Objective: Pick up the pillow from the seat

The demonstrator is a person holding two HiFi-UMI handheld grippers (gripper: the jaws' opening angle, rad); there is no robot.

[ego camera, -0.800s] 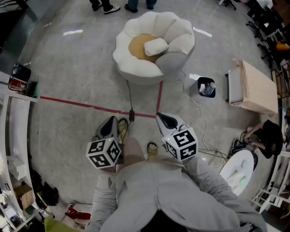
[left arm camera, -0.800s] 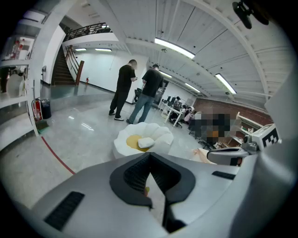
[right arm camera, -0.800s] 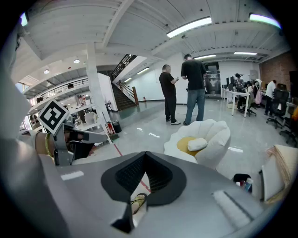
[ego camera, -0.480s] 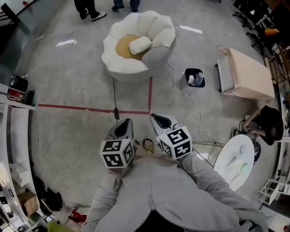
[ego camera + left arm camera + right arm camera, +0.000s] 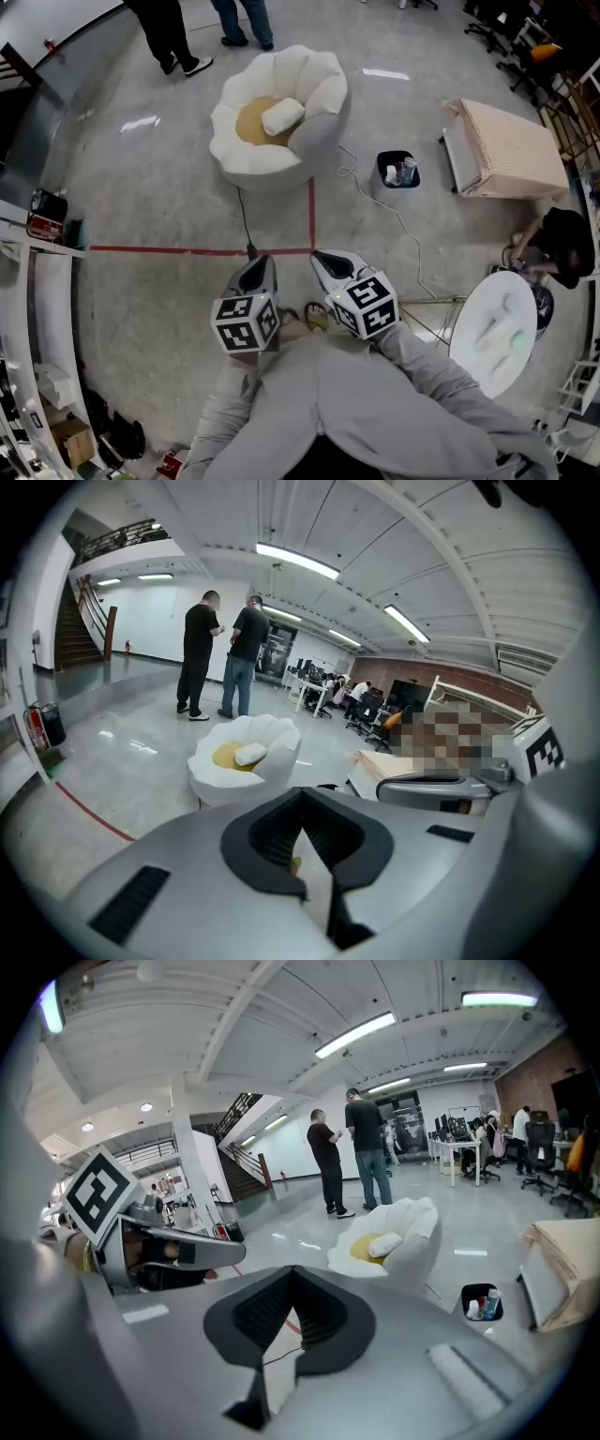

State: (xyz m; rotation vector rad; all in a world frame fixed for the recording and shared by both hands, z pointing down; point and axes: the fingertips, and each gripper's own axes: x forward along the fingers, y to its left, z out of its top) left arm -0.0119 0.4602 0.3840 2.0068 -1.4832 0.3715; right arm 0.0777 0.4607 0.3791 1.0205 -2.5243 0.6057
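While both tongs sit low in front of my body, the head view puts the pillow [image 5: 282,116] on the yellow cushion [image 5: 249,125] of the seat [image 5: 246,161], a white petal-shaped chair well ahead of me. The pillow is white and lies tilted against the seat's back petals. The left tongs [image 5: 260,272] and right tongs [image 5: 328,262] sit side by side and point toward the seat, well apart from it. Red tape [image 5: 178,250] on the floor [image 5: 141,187] runs across between the tongs and the seat. A cable [image 5: 245,217] trails from the seat base to the tape. There's a black bin [image 5: 397,170] right of the seat and a beige box [image 5: 511,150] further right. Two people [image 5: 169,33] stand beyond the seat.

Left gripper view: the jaws are closed together with nothing between them. The pillow is in the seat, far ahead and slightly left of the jaw line. The two people stand behind it. The right tongs' body shows at the right edge.

Right gripper view: the pads meet at the tip and I see nothing gripped. The seat with the pillow is ahead and to the right, with the bin on the floor right of it. The left tongs show at the left.
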